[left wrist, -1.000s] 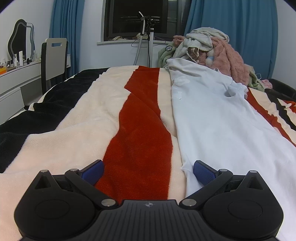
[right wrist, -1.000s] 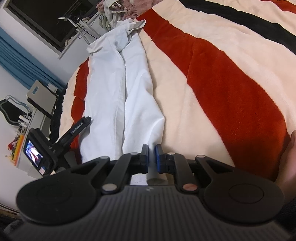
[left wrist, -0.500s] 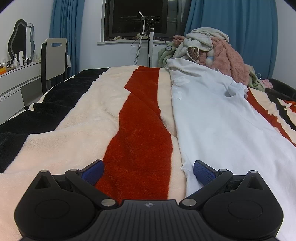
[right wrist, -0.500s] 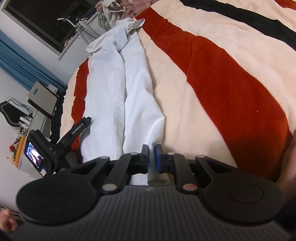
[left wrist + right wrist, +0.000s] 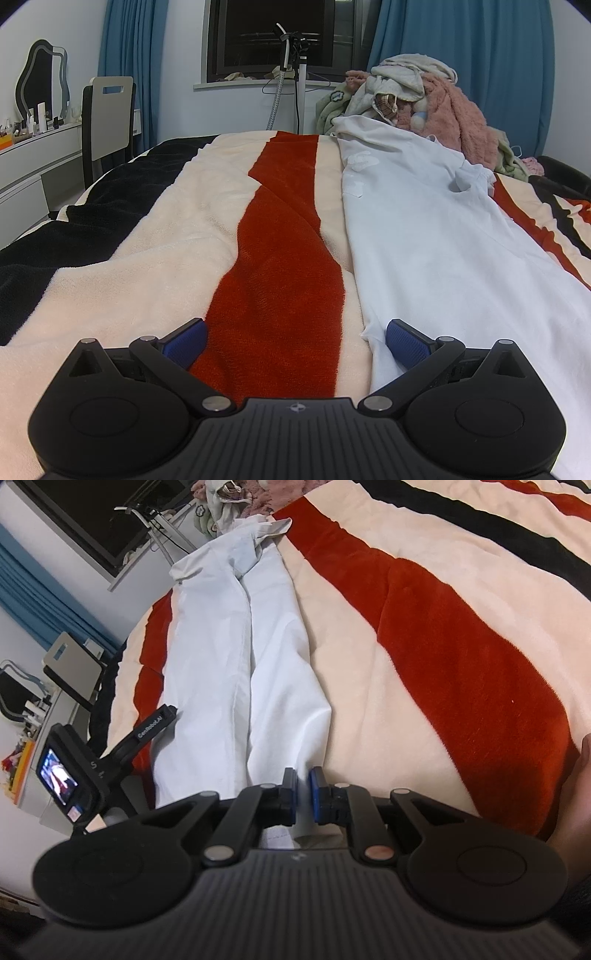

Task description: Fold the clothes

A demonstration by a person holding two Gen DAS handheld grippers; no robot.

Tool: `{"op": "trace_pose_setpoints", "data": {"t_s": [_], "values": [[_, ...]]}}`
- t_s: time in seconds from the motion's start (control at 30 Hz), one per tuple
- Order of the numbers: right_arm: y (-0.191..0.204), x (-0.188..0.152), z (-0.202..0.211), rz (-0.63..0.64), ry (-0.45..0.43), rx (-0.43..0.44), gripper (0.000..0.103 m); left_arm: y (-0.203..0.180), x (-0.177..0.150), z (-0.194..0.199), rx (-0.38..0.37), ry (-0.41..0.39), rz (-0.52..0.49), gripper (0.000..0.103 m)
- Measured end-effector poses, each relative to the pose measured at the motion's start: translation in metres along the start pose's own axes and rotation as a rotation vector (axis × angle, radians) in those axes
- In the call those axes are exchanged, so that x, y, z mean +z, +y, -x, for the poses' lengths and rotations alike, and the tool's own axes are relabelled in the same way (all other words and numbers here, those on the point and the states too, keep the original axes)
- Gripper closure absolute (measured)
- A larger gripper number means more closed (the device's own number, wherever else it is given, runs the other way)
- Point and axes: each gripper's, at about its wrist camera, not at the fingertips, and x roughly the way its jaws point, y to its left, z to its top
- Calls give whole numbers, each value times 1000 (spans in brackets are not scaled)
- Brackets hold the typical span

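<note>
A white garment [image 5: 436,236] lies stretched along the striped blanket, running away from me; in the right wrist view it [image 5: 236,653] shows as a long folded strip. My left gripper [image 5: 295,341] is open and low over the blanket, its right pad touching the garment's near left edge. My right gripper [image 5: 303,792] is shut on the garment's near end, with white cloth pinched between the blue pads. The left gripper's body [image 5: 96,768] shows in the right wrist view at the garment's left side.
The bed is covered by a red, cream and black striped blanket [image 5: 273,258]. A pile of clothes [image 5: 413,99] sits at the far end. A chair [image 5: 107,114], a dresser with a mirror [image 5: 40,88] and a garment steamer stand [image 5: 291,74] lie beyond.
The right wrist view has shifted slightly, with the garment still pinched in the right gripper. The left gripper has not moved.
</note>
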Motion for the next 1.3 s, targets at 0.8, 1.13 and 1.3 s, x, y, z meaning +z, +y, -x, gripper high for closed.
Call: {"op": "trace_pose_setpoints", "data": {"t_s": [0.8,1.13,1.3], "values": [[-21,3,-1,-126,19,70,91,0,0,0,1,-2,-1,0],[-26,6,-5,-144,26,86,89,-5,-2,-2,25,-9,-16,0],[-28,6,-7,-174,36,111,71,-5,1,4,23,25,-27,0]]}}
